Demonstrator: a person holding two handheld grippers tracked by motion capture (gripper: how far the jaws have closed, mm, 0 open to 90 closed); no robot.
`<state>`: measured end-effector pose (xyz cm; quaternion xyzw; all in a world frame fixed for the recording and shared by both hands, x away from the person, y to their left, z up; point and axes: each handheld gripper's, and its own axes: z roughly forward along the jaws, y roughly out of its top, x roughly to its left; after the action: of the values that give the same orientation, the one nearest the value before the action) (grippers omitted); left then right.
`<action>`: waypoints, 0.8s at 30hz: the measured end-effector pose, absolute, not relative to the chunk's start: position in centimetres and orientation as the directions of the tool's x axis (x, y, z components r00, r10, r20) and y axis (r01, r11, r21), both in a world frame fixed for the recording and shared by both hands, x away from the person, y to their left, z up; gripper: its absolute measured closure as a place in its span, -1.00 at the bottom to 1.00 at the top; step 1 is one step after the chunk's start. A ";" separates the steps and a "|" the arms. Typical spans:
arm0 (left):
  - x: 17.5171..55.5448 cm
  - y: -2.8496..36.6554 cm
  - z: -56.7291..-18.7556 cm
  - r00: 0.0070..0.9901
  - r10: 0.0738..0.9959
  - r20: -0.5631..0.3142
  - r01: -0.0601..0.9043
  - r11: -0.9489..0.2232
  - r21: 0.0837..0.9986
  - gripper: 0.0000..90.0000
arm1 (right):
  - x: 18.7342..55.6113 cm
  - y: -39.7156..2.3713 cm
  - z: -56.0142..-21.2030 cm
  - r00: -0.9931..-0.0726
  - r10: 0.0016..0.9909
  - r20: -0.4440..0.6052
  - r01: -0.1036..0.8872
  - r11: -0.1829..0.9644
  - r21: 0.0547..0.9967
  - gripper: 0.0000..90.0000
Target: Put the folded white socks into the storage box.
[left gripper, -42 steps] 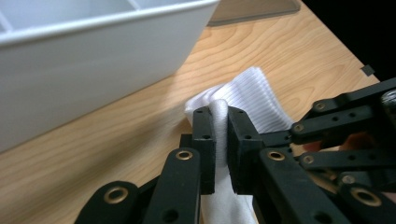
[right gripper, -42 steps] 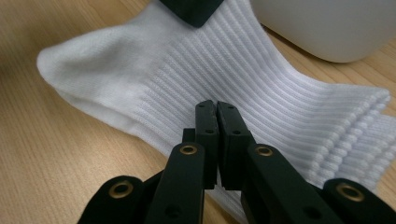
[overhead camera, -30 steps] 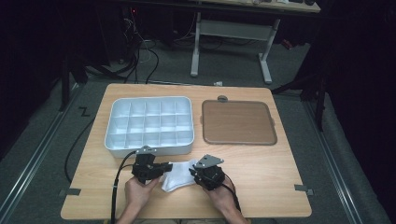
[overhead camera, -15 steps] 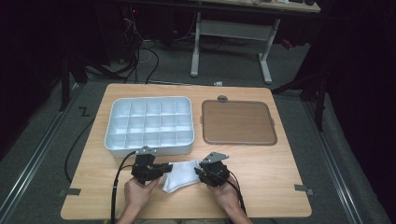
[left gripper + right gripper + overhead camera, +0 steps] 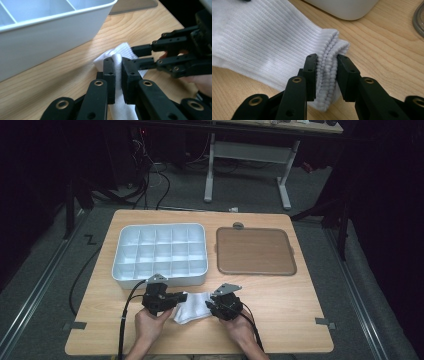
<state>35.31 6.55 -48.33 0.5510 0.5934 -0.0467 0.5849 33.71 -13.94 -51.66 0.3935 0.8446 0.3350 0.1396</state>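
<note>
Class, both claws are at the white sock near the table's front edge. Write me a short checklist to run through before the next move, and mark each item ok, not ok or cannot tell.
1. Left claw clamped on the white sock: ok, fabric is pinched between its jaws.
2. Right claw on the ribbed cuff: ok, the cuff sits between its jaws, which have just been closing a little.
3. Sock resting on the table, not hanging off the edge: ok.
4. White compartment tray has free compartments: ok, those visible look empty.
5. Brown tray out of the way: ok, it lies beside the white tray, apart from the sock.
6. Whether one sock or two are held: cannot tell.
</note>
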 end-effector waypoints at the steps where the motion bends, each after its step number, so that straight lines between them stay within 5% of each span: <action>1: 35.4 6.5 -48.3 0.287 0.597 -0.749 0.708 0.394 0.586 0.85 | 33.7 -13.9 -51.7 -0.649 0.760 0.031 0.574 0.463 0.675 0.57; 24: 35.9 5.6 -47.9 0.284 0.562 -0.777 0.722 0.408 0.559 0.85 | 32.5 -12.6 -51.8 -0.658 0.751 0.058 0.568 0.444 0.693 0.54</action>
<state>35.88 5.57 -47.87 0.5400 0.5946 -0.0675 0.5918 32.54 -12.61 -51.76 0.3926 0.8396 0.3522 0.1300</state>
